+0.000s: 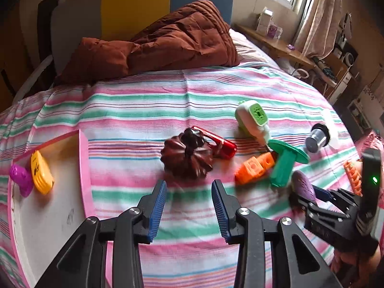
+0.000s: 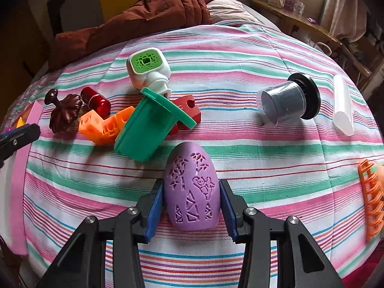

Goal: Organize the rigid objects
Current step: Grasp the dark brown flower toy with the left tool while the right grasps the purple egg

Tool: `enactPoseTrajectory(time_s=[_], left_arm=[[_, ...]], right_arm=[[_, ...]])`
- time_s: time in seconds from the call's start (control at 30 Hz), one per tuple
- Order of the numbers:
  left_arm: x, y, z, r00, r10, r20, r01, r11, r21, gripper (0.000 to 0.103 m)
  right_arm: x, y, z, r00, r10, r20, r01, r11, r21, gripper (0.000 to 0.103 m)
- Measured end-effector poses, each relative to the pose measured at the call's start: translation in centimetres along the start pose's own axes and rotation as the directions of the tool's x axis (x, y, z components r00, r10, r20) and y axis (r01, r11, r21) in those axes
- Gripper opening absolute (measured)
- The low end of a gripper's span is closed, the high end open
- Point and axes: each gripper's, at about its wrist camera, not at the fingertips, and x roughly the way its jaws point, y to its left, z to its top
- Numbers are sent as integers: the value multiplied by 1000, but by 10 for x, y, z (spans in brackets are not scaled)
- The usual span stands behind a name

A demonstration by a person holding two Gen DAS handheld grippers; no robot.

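Observation:
My left gripper [image 1: 189,193] is open and empty, just short of a dark brown pumpkin-shaped piece [image 1: 187,159] on the striped bedspread. My right gripper [image 2: 191,196] is shut on a purple engraved oval [image 2: 192,189]; the oval also shows in the left wrist view [image 1: 303,187]. Beyond lie a green flanged cylinder [image 2: 144,129], orange blocks [image 2: 103,126], a red capsule [image 2: 96,102], a red block [image 2: 188,109], a white and green stamp [image 2: 147,68] and a grey cup with a black lid [image 2: 285,100]. A pink-rimmed tray [image 1: 84,168] at the left holds a yellow piece [image 1: 40,171] and a purple piece [image 1: 21,180].
A brown quilt [image 1: 156,45] is piled at the head of the bed. A white translucent tube [image 2: 343,105] and an orange lattice piece [image 2: 370,199] lie at the right. A wooden shelf [image 1: 276,43] runs along the window side.

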Motion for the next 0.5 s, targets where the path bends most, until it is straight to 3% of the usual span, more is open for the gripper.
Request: enactPoseTrajectory(time_s=[0.13, 0.37, 0.5], left_arm=[[16, -6, 13, 999, 50, -18, -49, 998, 35, 39], [33, -15, 27, 990, 138, 29, -141, 984, 112, 39], [37, -10, 28, 994, 100, 43, -103, 991, 80, 39]], right_arm=[[-1, -4, 0, 1000, 26, 0, -26, 999, 29, 46], [-2, -6, 2, 999, 43, -6, -43, 998, 44, 46], [-1, -7, 5, 999, 47, -9, -46, 998, 44, 46]])
